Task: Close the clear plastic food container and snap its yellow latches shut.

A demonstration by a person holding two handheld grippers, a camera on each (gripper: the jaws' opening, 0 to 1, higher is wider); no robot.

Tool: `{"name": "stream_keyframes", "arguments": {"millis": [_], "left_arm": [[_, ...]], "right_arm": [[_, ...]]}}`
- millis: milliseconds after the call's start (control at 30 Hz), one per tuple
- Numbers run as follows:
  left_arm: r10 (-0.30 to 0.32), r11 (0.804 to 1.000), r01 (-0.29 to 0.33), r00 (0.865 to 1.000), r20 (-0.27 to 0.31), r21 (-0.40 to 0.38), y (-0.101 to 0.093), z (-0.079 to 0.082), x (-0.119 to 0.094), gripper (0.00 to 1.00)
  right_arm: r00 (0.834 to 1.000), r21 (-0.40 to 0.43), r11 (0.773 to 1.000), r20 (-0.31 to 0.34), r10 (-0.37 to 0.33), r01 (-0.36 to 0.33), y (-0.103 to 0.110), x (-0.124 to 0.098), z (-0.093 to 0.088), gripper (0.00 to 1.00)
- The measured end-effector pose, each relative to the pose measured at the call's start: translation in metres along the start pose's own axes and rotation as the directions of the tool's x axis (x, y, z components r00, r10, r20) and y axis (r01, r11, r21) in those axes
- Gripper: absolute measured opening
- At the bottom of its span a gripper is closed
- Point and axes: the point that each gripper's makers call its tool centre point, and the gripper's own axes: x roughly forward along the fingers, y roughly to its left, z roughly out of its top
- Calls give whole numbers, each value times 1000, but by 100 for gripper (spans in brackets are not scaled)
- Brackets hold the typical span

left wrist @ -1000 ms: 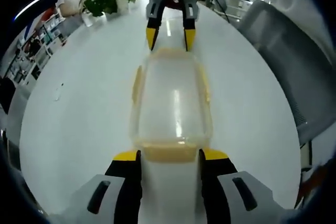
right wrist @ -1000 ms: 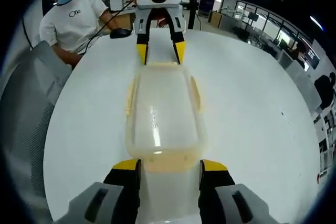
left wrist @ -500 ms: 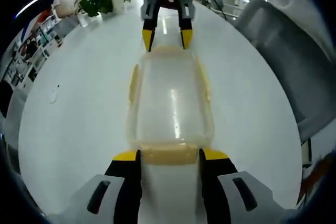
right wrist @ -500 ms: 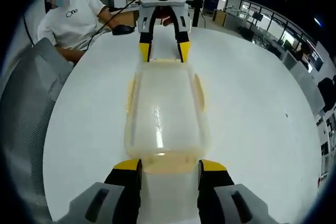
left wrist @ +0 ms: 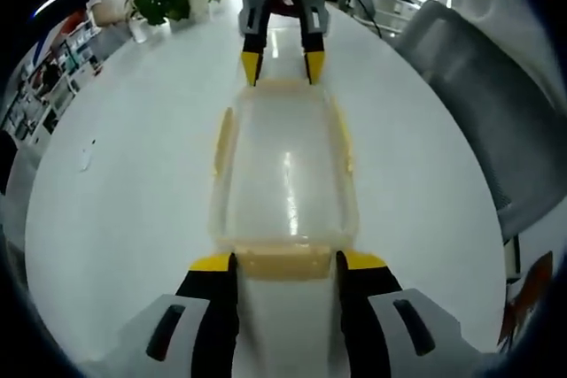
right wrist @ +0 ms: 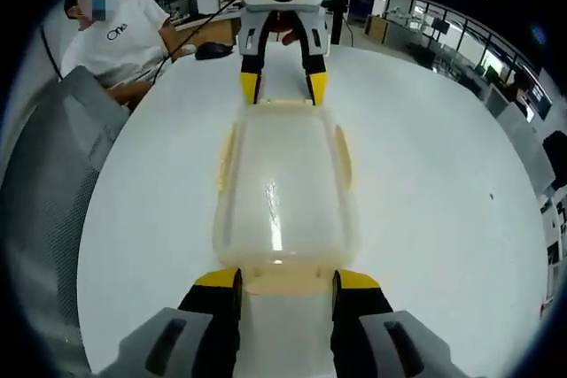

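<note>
Hardly shifted since a second ago: sits lengthwise on the white table (left wrist: 106, 219), a lidded clear container (left wrist: 285, 165) between both tools. Left gripper (left wrist: 285, 265) and right gripper (right wrist: 276, 281) spread wide, each straddling an end latch (left wrist: 285, 262). Probably latching now; next, press the end tabs down.

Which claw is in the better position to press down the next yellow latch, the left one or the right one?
Neither clearly. The left claw and the right claw each stand open at an opposite short end of the container, with an end latch between the jaws. Each is placed for its own end; the long side latches are farther from both.
</note>
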Motion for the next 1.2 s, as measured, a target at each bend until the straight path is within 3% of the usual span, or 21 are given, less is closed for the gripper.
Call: {"name": "stream_keyframes", "arguments": {"millis": [233, 1200], "left_arm": [[-1, 1000, 1, 1000, 4, 12, 2, 0, 0, 39], [16, 1000, -16, 1000, -23, 8, -2, 4, -4, 36]], "right_arm": [[1000, -7, 1000, 1, 5, -5, 1, 0, 0, 37], [1000, -2, 1000, -8, 2, -2, 3, -3, 1, 36]]}}
